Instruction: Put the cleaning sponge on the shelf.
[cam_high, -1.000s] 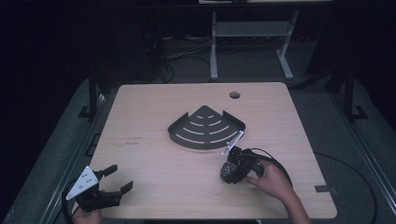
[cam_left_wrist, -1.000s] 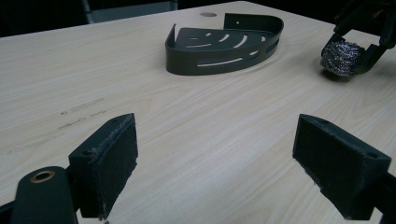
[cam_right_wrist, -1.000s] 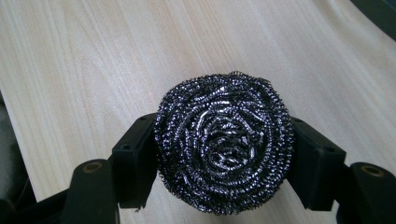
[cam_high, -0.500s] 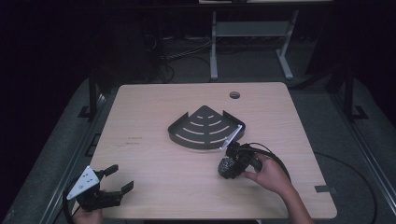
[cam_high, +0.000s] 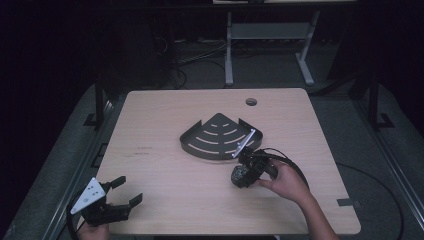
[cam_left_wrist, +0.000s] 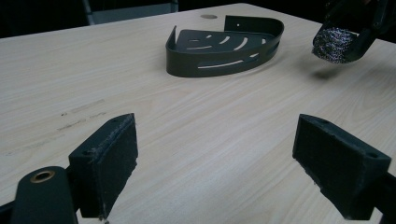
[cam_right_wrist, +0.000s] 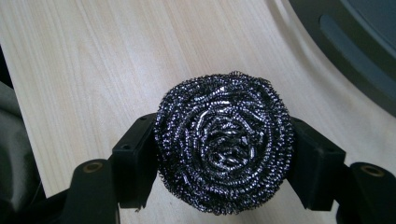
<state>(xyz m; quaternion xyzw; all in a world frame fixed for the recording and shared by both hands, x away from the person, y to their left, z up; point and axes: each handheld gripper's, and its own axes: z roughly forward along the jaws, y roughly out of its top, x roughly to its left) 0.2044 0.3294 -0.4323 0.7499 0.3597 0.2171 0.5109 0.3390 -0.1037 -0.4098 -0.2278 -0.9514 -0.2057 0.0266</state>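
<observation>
My right tongs (cam_right_wrist: 224, 154) pinch a round coiled steel-wire scouring ball (cam_right_wrist: 224, 144), one black pad pressed on each side of it, centre-bottom of the right gripper view. In the high view the same right tongs (cam_high: 243, 174) sit lower right of centre, ball (cam_high: 239, 175) at the tip, my hand (cam_high: 285, 181) behind them. The left gripper view puts the ball (cam_left_wrist: 332, 43) in the upper right corner, clear of the wood with a shadow under it, so I judge it lifted, not resting.

My left tongs (cam_high: 120, 196) are spread wide with nothing between them, lower left of the high view, at the near edge of the light wood-grain table (cam_high: 165, 165). Pads (cam_left_wrist: 112, 154) stand well apart over bare table in the left gripper view.

Farther up, middle of the high view: a dark metal quarter-round corner shelf with curved slots (cam_high: 217, 137), nothing in it, near the ball but apart from it. Same shelf in the upper right corner of the right gripper view (cam_right_wrist: 355, 42) and top centre of the left gripper view (cam_left_wrist: 224, 46).

Progress, my read: pick-up done, grip looks firm. Left to do: carry the ball over the shelf rim, set it inside, let go. Left tongs not needed yet.
</observation>
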